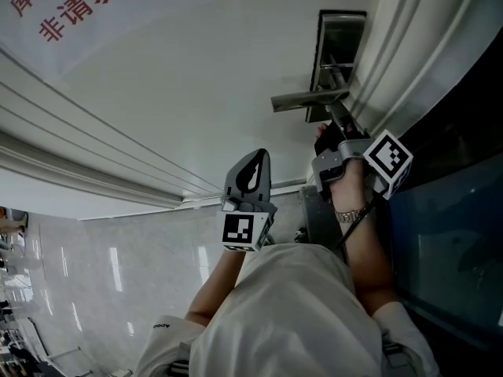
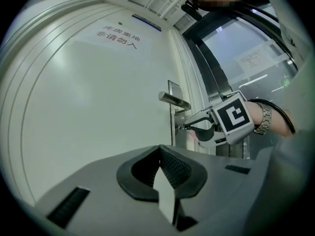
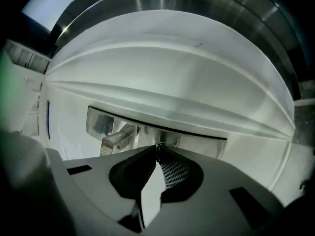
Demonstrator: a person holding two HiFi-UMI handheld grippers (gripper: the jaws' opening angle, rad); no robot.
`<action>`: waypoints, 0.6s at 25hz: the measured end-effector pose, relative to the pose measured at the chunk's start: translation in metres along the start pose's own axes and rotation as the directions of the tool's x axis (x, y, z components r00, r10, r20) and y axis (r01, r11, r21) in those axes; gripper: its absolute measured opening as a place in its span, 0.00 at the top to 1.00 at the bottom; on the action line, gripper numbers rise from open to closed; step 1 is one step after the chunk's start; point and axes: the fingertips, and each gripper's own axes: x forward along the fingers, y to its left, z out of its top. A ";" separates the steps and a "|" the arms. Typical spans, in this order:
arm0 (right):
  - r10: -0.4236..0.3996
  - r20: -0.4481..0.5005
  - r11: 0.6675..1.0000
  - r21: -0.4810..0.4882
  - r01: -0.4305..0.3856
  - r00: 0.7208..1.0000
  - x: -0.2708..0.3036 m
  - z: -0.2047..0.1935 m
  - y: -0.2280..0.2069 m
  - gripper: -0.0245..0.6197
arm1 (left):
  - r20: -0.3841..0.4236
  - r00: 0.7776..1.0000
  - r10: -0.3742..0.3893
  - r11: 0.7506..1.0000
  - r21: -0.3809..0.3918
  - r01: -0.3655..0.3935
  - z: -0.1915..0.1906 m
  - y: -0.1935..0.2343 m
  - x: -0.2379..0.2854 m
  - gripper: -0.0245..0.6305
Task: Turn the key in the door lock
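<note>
On the white door [image 1: 196, 77] a steel lock plate [image 1: 342, 42] carries a lever handle [image 1: 310, 99]. My right gripper [image 1: 330, 118] points at the plate just beside the handle. In the right gripper view its jaws [image 3: 158, 149] meet on a thin metal key [image 3: 160, 144] that sticks out of the plate [image 3: 147, 129], with the handle [image 3: 115, 139] to the left. The left gripper view shows those fingertips [image 2: 183, 127] at the plate under the handle [image 2: 174, 100]. My left gripper [image 1: 253, 159] hangs short of the door, shut on nothing [image 2: 160, 151].
A sign with red lettering [image 1: 71, 2] is fixed on the door. The moulded door frame [image 1: 409, 53] runs right beside the lock. Dark glass panels [image 1: 464, 234] stand beyond the frame. A watch [image 1: 350, 213] sits on the right wrist.
</note>
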 end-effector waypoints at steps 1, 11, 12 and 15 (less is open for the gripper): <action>0.004 0.012 1.000 0.029 -0.004 1.000 0.000 0.000 -0.001 0.93 | -0.001 1.000 0.001 1.000 0.000 -0.001 0.000 0.000 0.000 0.95; 0.074 0.051 0.929 0.360 -0.088 0.996 0.000 -0.001 -0.006 0.94 | -0.002 1.000 -0.002 1.000 0.003 0.002 -0.001 -0.001 0.001 0.95; 0.085 0.054 0.913 0.395 -0.099 0.995 0.000 -0.001 -0.007 0.94 | -0.002 1.000 -0.004 1.000 0.003 0.004 -0.001 -0.002 0.002 0.95; 0.131 0.062 0.839 0.525 -0.144 0.989 0.001 -0.003 -0.007 0.94 | -0.004 1.000 -0.006 1.000 0.001 0.006 -0.001 -0.003 0.003 0.95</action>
